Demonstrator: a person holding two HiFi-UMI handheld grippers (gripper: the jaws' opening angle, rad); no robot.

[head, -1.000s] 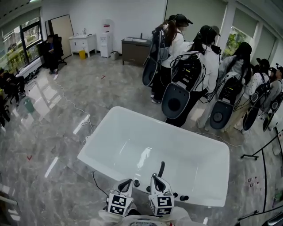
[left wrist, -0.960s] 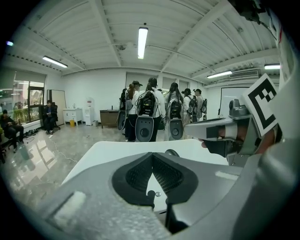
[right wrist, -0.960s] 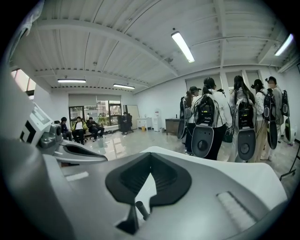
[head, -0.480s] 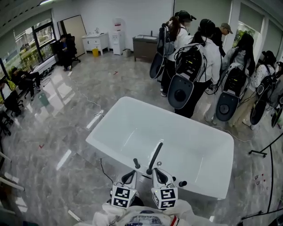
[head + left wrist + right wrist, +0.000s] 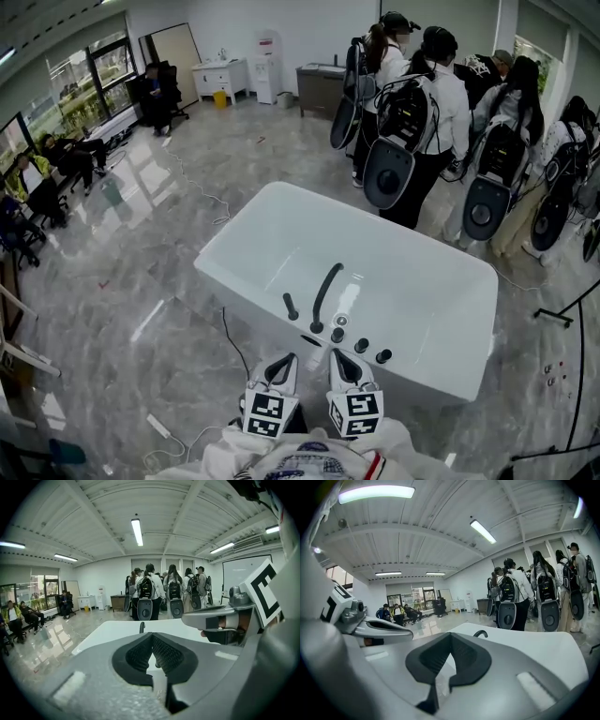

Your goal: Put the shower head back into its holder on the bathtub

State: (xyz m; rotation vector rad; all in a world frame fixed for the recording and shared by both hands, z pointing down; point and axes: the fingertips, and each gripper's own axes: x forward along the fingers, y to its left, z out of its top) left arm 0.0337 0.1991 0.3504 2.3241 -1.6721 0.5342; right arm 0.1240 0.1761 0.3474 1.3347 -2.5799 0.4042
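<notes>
A white bathtub (image 5: 441, 309) stands in front of me in the head view. On its near rim are a long curved black spout (image 5: 325, 291), a short black upright rod-like shower piece (image 5: 291, 307) to its left and black knobs (image 5: 361, 346) to its right. My left gripper (image 5: 286, 361) and right gripper (image 5: 337, 357) are side by side just short of that rim, both shut and empty. The left gripper (image 5: 151, 637) faces the rod (image 5: 141, 627). Beyond the right gripper (image 5: 450, 637) the spout (image 5: 480, 633) arcs over the tub (image 5: 534, 648).
Several people carrying backpack rigs (image 5: 422, 103) stand beyond the tub's far right side. A black cable (image 5: 225, 330) and a power strip (image 5: 159, 428) lie on the marble floor at the left. Seated people (image 5: 52, 159) line the left windows. A stand (image 5: 562, 314) is at the right.
The view has swung round the tub's near side. The spout, rod and knobs, first half hidden behind the grippers, now lie fully in view just ahead. Both grippers stayed shut, side by side.
</notes>
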